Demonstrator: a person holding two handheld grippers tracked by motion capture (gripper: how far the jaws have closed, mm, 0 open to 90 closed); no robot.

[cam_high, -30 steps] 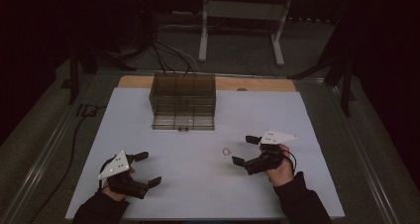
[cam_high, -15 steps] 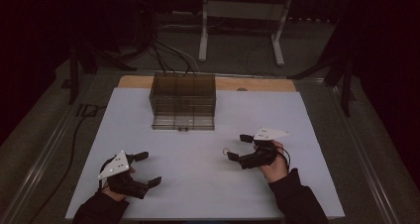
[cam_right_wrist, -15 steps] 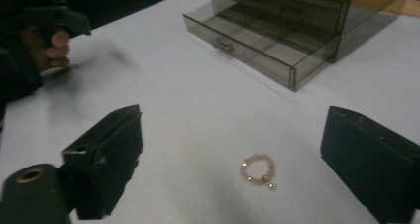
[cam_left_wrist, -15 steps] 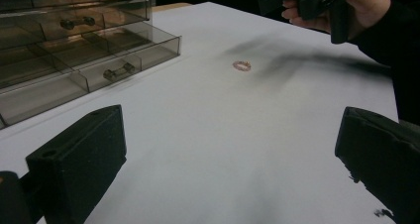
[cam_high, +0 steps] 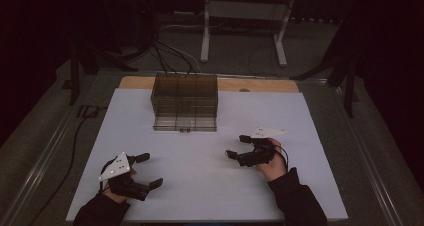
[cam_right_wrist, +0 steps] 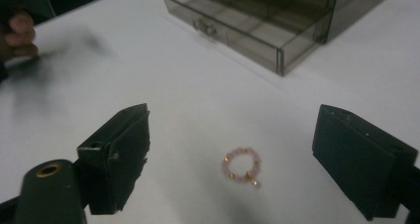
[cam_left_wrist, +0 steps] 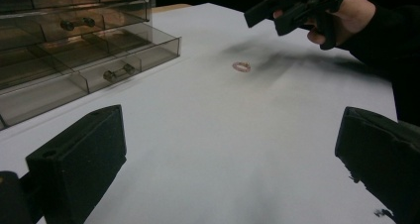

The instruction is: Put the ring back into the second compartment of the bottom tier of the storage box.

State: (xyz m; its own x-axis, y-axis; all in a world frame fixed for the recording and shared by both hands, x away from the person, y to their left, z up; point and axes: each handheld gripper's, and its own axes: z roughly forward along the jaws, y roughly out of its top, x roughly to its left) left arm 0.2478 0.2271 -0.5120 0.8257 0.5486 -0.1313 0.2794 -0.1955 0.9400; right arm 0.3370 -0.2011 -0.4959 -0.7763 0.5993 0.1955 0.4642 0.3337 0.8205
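Note:
A small pink bead ring [cam_right_wrist: 241, 165] with a gold charm lies flat on the white table sheet [cam_high: 200, 186]. My right gripper [cam_right_wrist: 235, 135] is open and hovers low over it, one jaw on either side of the ring without touching it. In the high view the right gripper [cam_high: 238, 146] sits right of the table's centre. The left gripper view has the ring [cam_left_wrist: 241, 66] just below the right gripper [cam_left_wrist: 292, 8]. My left gripper [cam_high: 149, 170] rests open near the front left edge, with nothing between its jaws [cam_left_wrist: 228, 149].
A smoky clear drawer cabinet [cam_high: 185, 101] stands at the back centre, its bottom drawer [cam_right_wrist: 237, 33] pulled out toward me. Wooden table edge [cam_high: 260, 85] runs behind it. Cables and a metal stand lie on the floor beyond.
My right gripper has moved left and down the table until its jaws straddle the bead ring. The left gripper has stayed where it was.

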